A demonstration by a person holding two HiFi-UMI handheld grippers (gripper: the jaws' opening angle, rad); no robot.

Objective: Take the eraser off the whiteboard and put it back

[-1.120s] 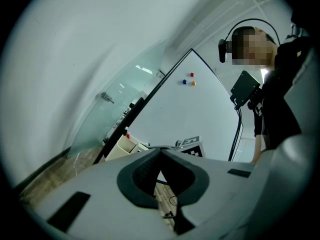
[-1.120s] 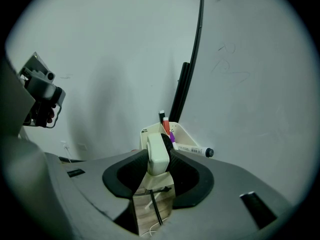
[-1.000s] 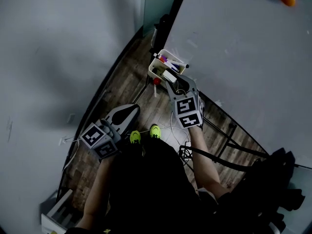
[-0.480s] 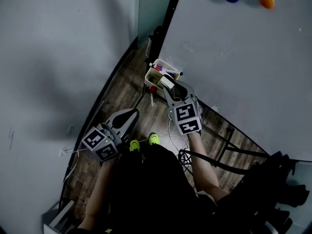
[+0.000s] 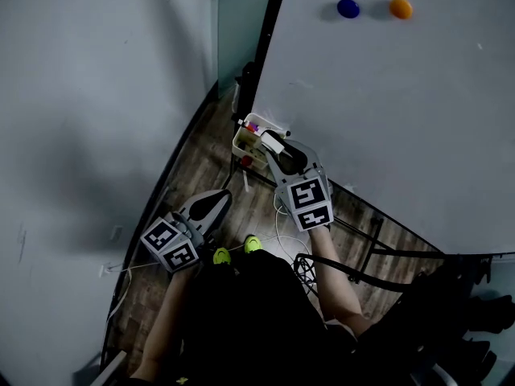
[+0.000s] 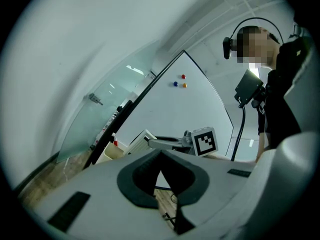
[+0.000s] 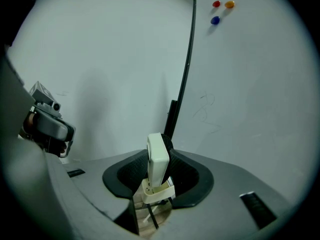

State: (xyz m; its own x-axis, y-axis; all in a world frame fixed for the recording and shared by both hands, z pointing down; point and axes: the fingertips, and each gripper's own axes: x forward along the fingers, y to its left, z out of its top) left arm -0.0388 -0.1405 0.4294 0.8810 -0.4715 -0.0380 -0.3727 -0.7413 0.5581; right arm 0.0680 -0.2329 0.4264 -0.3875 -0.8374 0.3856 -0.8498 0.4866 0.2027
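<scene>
Inside the right claw (image 7: pixel 160 154), the eraser (image 7: pixel 158 162) stands clamped.

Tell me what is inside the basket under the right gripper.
Markers with coloured caps show at one end of the basket; the eraser held in the right gripper covers the rest.

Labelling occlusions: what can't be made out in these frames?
- Tray contents: head view, partly behind the right hand-held gripper, too small.
- Eraser, gripped faces: right gripper view, covered by the jaws.
- Whiteboard scribbles: right gripper view, too faint to read.
- Dark heap at lower right: head view, too dark to identify.
</scene>
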